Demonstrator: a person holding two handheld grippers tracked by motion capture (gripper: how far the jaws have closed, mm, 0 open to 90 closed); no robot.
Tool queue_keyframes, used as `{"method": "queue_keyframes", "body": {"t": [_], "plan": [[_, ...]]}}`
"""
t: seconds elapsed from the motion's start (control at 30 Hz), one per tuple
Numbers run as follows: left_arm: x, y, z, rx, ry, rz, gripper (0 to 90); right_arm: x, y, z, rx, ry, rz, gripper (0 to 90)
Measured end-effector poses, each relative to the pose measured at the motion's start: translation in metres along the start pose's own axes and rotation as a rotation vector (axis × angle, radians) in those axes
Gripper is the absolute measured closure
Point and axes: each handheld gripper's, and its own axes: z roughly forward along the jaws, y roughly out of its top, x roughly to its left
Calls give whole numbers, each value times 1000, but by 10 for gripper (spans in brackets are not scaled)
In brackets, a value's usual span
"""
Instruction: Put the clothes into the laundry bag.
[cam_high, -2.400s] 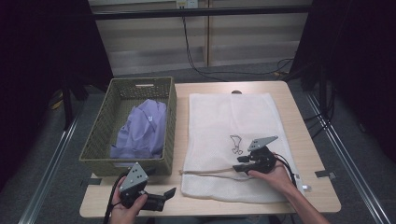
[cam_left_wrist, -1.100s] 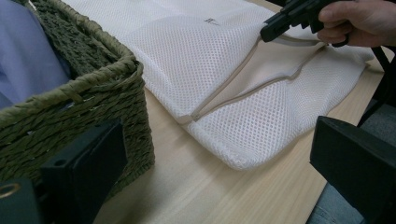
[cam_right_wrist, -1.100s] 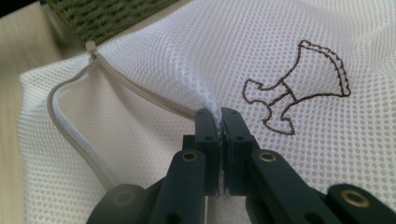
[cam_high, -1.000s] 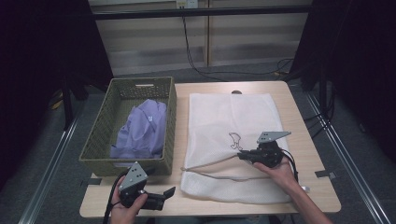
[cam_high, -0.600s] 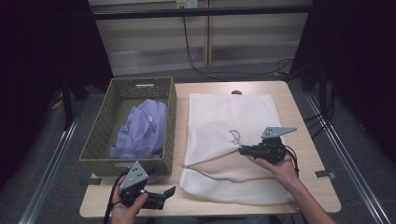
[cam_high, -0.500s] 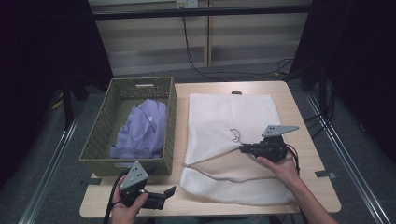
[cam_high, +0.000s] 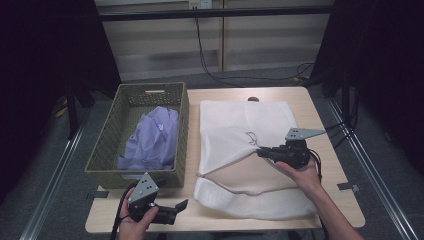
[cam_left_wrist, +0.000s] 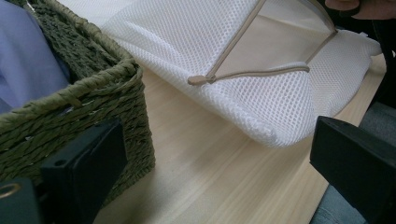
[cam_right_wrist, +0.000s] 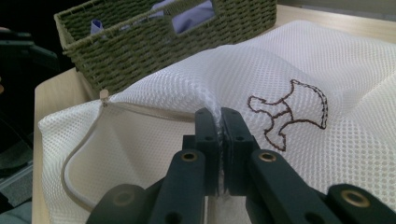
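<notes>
One mesh laundry bag (cam_high: 240, 145), white, on table (cam_high: 330, 120) beside wicker basket (cam_high: 107, 150): my right gripper (cam_high: 261, 152), clenched on its upper layer, has lifted since earlier, widening the mouth. Left gripper (cam_high: 180, 207): released, idle.

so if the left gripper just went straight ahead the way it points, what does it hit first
Most likely the near rounded end of the white mesh laundry bag, across bare wooden table. The left gripper has open jaws; the green woven basket sits beside its line, though depth is unclear.

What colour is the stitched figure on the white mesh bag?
Dark brown, an outline stitched on the mesh bag; the right gripper view shows the figure best.
</notes>
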Motion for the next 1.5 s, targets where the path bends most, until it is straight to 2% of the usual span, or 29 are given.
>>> {"method": "queue_keyframes", "body": {"t": [0.27, 0.53, 0.93, 1.0, 1.07, 1.2, 1.23, 1.33, 1.43, 1.5], "plan": [[0, 0, -1, -8, -3, 0, 41, 0, 12, -2, -47, 9, -5, 872], [0, 0, -2, -12, -7, 1, 40, -4, 20, -10, -109, -12, 13, 873], [-2, 4, -5, -25, -28, 11, 38, -6, 31, -13, -147, -36, 9, 873], [0, 9, -9, -30, -71, 1, 36, -7, 31, -14, -156, -40, 11, 874], [1, 15, -13, -27, -50, 25, 35, -7, 31, -15, -166, -43, 14, 874], [9, 24, -22, -40, -34, 23, 35, -8, 30, -14, -167, -43, 21, 874], [17, 30, -28, -45, -22, 18, 36, -7, 30, -13, -163, -43, 15, 874], [31, 40, -36, -63, 9, 2, 36, -6, 30, -11, -154, -45, 12, 874], [45, 47, -38, -60, 41, -17, 35, -6, 29, -10, -150, -44, 13, 874], [49, 50, -38, -47, 41, -7, 44, -6, 29, -10, -146, -42, 12, 874]]}}
